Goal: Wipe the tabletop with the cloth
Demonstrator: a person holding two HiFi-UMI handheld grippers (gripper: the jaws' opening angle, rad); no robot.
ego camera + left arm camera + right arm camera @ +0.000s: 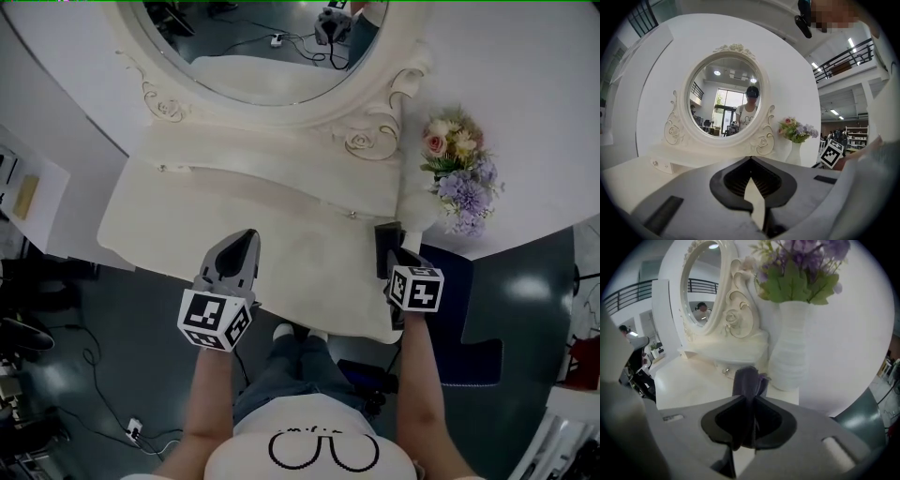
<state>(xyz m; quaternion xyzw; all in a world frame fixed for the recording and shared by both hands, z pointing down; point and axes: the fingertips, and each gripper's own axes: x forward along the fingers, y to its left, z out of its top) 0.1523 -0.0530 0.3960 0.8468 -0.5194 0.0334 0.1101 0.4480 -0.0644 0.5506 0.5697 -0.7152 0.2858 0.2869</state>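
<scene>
The cream tabletop of a dressing table lies below me. A dark purple cloth hangs over its right end, near the front edge, and my right gripper is shut on it. In the right gripper view a fold of the cloth sticks out past the closed jaws of that gripper, just in front of the white vase. My left gripper hovers over the left-middle of the table, well apart from the cloth. Its jaws meet at the tips with nothing between them.
An ornate oval mirror stands on a raised shelf at the back of the table. A white vase with pink and purple flowers stands at the back right corner, close to the cloth. Cables lie on the dark floor.
</scene>
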